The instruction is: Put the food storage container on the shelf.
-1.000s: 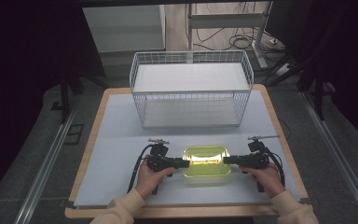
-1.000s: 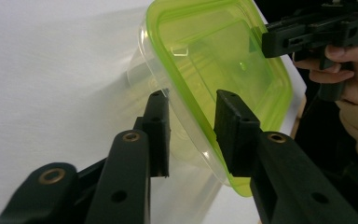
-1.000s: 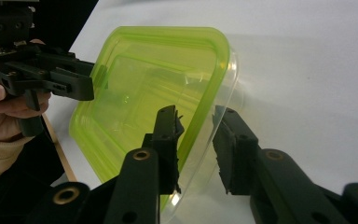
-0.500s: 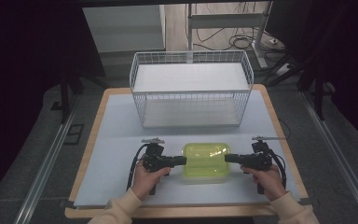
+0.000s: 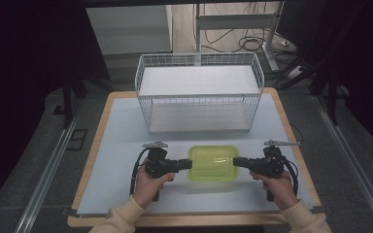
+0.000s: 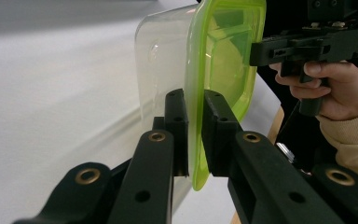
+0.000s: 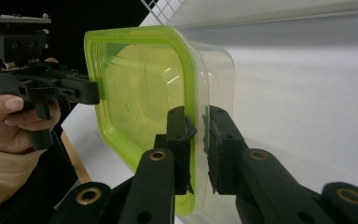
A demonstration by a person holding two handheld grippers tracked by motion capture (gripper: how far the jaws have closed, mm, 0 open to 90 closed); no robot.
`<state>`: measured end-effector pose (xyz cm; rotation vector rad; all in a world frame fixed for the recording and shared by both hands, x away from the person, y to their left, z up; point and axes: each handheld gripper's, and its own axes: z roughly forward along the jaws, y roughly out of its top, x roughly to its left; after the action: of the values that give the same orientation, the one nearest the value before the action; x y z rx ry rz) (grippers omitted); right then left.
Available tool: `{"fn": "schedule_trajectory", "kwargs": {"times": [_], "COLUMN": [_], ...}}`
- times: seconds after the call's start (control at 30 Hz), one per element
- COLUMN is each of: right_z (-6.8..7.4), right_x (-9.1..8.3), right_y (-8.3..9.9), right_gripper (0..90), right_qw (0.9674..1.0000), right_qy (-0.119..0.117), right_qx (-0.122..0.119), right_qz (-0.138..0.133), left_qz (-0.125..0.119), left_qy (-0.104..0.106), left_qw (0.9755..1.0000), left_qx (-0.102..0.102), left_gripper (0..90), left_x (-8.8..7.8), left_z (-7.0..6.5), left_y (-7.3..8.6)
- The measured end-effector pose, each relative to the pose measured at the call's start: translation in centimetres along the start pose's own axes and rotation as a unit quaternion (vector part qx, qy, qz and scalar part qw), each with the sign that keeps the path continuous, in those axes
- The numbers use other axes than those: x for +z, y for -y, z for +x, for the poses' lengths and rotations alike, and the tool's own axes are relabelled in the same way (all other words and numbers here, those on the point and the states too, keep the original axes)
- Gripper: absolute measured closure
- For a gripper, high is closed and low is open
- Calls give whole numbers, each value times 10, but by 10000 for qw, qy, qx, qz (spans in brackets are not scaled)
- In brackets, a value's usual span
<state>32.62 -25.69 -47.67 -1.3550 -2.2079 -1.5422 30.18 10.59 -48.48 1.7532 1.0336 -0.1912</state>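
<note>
Honestly, both tongs, left tongs (image 5: 190, 164) and right tongs (image 5: 235, 161), clamp only the thin rim of the clear plastic container with lime-green lid (image 5: 213, 162); it could slip before the white wire basket (image 5: 199, 92).

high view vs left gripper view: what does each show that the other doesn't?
High view alone: the white wire basket behind the container, the wooden-edged table, and both forearms. Left gripper view alone: the left tongs pinching the green lid's rim, and the clear container body under it. Shared: the green-lidded container held between the left tongs and the right tongs.
</note>
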Motion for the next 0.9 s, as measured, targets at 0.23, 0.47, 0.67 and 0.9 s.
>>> {"fn": "schedule_trajectory", "kwargs": {"times": [0.23,0.47,0.67,0.9], "right_z": [9,25,34,36], "right_x": [1,-5,-9,-9], "right_y": [-10,-29,-40,-47], "right_gripper": [804,804,805,805], "right_qw": [9998,9988,9984,9982], "right_qy": [-22,-2,10,-24], "right_qx": [-151,-421,-477,-488], "right_qz": [-105,-236,-296,-348], "left_qz": [-101,-225,-265,-280], "left_qy": [4,-21,-75,-104], "left_qw": [9999,9995,9992,9990], "left_qx": [101,229,279,325], "left_gripper": [820,819,819,819], "left_x": [-13,-25,-31,-36], "left_z": [-2,-9,-14,-17], "left_y": [-10,-25,-35,-42]}}
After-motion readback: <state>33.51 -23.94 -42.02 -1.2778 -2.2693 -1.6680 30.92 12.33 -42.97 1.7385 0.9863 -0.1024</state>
